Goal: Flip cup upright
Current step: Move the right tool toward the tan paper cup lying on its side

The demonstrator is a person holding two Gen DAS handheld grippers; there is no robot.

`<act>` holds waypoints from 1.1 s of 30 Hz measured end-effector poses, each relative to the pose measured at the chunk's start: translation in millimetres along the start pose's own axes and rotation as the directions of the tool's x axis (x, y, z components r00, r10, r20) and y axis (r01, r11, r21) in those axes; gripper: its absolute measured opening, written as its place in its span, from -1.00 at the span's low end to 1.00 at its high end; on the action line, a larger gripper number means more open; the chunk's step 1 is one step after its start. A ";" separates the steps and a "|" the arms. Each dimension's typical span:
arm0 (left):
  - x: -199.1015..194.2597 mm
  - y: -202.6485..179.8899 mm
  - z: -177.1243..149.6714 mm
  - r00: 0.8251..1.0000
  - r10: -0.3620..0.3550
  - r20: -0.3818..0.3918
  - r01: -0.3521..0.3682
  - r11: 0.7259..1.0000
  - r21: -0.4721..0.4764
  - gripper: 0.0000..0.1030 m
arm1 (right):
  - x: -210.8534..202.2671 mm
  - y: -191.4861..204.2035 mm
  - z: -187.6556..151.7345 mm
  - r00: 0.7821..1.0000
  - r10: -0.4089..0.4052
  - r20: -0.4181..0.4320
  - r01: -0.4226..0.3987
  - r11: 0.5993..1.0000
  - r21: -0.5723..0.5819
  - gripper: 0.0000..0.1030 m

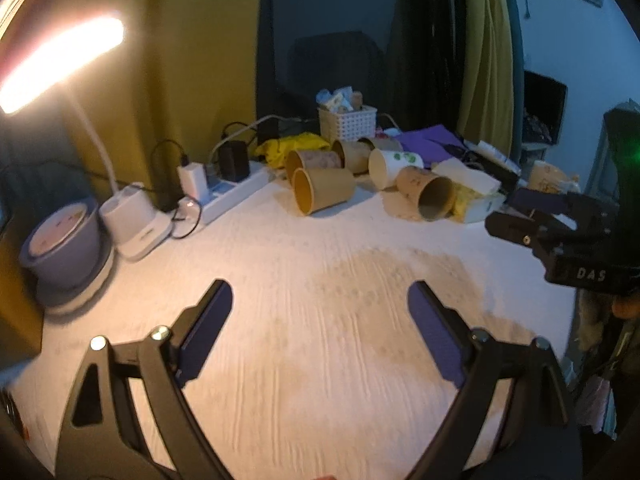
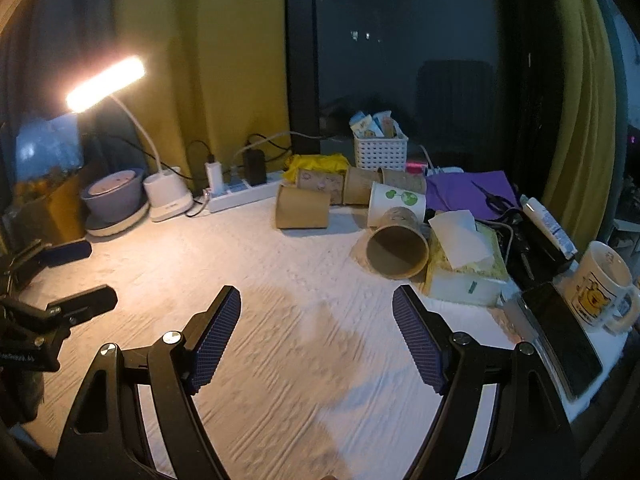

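Left wrist view: left gripper [image 1: 320,312] spread, empty, above bare table [image 1: 304,360]. Cups lie on their sides left of the tissue box [image 1: 476,196]. Looks like the approach step.

Right wrist view: right gripper [image 2: 316,320] spread, empty. Nearest paper cup [image 2: 396,244] touches the tissue box's left side, mouth toward us, empty. Next: reach in, pinch its wall. Basket [image 2: 380,154] behind holds packets.

Left tongs [image 1: 320,312] spread wide, nothing between blue-padded fingers [image 1: 214,320] — pointing forward, hovering low above table [image 1: 320,400]. Right tongs [image 2: 316,320] likewise spread wide, empty, ribbed pads [image 2: 216,336] facing inward. Both level, side by side — each visible at edge of other's wrist view, fingers apart there too.
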State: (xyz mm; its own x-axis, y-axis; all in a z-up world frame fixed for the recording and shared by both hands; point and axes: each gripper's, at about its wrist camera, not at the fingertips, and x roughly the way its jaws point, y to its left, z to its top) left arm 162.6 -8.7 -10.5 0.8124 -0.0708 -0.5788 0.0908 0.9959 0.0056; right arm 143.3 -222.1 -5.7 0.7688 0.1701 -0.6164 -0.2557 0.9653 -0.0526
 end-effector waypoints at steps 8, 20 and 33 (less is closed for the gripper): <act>80.0 4.4 35.3 0.998 -0.029 -0.062 0.032 0.998 0.054 0.76 | 45.9 -33.3 28.7 1.000 -0.019 -0.013 0.019 1.000 0.001 0.57; 189.1 7.0 92.3 0.988 -0.080 -0.130 0.124 0.916 0.382 0.76 | 102.0 -69.0 44.9 0.999 0.001 -0.052 -0.001 1.000 0.000 0.57; 244.3 -4.9 111.2 0.980 -0.102 -0.169 0.185 0.777 0.602 0.75 | 119.7 -80.9 53.2 0.999 0.017 -0.039 -0.017 1.000 -0.005 0.57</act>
State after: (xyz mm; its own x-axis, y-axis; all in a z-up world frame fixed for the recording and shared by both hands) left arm 424.7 -37.2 -61.2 0.6899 -0.1613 -0.7057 0.5674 0.7260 0.3887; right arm 287.2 -269.3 -33.4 0.7412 0.1785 -0.6472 -0.2718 0.9612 -0.0462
